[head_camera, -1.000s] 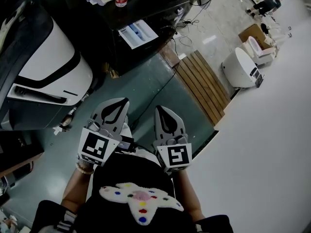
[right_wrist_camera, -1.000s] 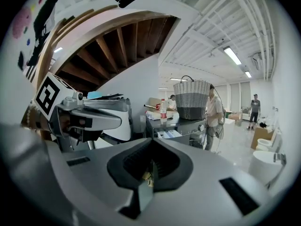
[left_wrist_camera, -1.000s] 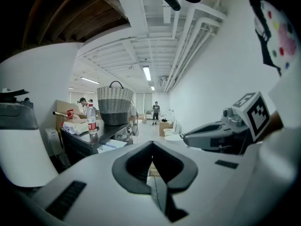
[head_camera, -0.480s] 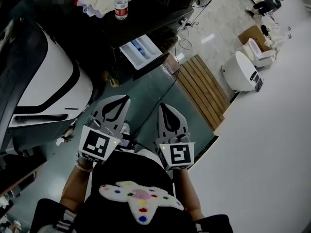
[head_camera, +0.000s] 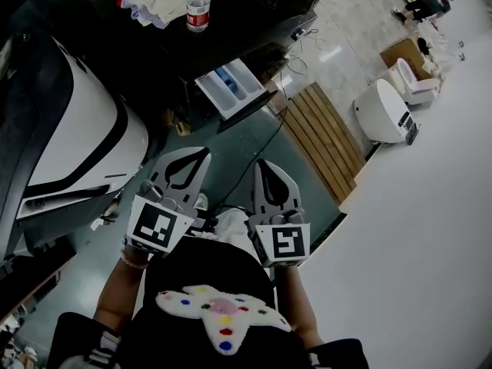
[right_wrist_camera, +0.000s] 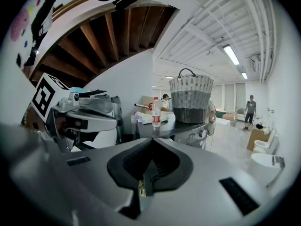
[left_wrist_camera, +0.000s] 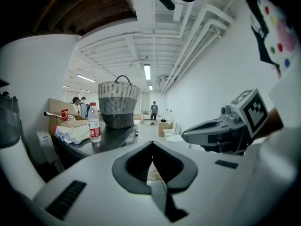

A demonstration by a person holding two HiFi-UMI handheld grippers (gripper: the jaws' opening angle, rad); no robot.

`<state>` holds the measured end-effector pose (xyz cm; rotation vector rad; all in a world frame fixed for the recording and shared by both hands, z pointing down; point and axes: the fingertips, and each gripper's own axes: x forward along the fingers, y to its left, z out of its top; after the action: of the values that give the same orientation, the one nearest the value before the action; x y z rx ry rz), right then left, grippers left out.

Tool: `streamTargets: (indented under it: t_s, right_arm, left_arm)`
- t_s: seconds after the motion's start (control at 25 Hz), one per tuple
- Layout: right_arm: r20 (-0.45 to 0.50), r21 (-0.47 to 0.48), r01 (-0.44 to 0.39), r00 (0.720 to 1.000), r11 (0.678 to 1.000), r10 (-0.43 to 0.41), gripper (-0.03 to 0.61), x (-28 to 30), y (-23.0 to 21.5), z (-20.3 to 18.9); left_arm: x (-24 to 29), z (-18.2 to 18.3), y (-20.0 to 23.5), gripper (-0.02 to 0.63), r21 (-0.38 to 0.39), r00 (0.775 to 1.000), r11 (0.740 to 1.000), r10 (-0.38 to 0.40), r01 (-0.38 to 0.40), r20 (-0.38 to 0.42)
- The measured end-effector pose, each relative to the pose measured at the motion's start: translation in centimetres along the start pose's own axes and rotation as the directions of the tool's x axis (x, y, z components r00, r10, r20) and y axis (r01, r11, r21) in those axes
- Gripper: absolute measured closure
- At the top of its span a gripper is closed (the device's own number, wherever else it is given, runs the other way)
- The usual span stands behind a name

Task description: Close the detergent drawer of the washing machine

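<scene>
Left gripper (head_camera: 201, 154) and right gripper (head_camera: 262, 164) closed, empty; 1 detergent drawer (head_camera: 231, 89) open; 1 bottle (head_camera: 198, 3).

White drawer (head_camera: 233, 89) with a blue insert, pulled fully out, compartments facing up, jutting level from the upper front of the dark washer (head_camera: 247, 21)

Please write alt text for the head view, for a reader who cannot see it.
The detergent drawer of the washing machine stands open, ahead of a person holding the left tongs and right tongs side by side, both shut and empty. A water bottle stands on the dark top above.
</scene>
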<state>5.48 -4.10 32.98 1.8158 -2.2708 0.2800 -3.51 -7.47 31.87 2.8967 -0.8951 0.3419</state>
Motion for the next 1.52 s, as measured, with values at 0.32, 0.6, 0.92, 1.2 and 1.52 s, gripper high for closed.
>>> streamTargets:
  t_s: [0.32, 0.6, 0.92, 1.2, 1.52]
  right_arm:
    - [0.002, 0.004, 0.0, 1.0, 1.0, 0.0, 0.574, 0.5, -0.7, 0.2]
    - [0.011, 0.017, -0.042, 0.999, 0.999, 0.042, 0.501, 1.3, -1.7, 0.6]
    - [-0.022, 0.011, -0.082, 0.996, 0.997, 0.083, 0.44, 1.9, -3.2, -0.4]
    - [-0.051, 0.005, -0.119, 0.992, 0.993, 0.119, 0.426, 3.4, -5.3, -2.9]
    - [-0.055, -0.017, -0.164, 0.985, 0.986, 0.163, 0.425, 6.3, -7.5, -4.3]
  left_arm:
    - [0.4, 0.1, 0.4, 0.603, -0.019, 1.0, 1.0, 0.022, -0.022, 0.003]
    - [1.0, 0.4, 1.0, 0.59, -0.066, 0.997, 0.994, 0.082, -0.081, 0.012]
    - [2.2, -1.1, 0.6, 0.503, -0.1, 0.991, 0.986, 0.126, -0.13, -0.048]
    - [3.1, -2.7, 0.7, 0.503, -0.114, 0.98, 0.975, 0.182, -0.19, -0.081]
    - [4.5, -4.2, 1.2, 0.503, -0.112, 0.963, 0.958, 0.255, -0.264, -0.088]
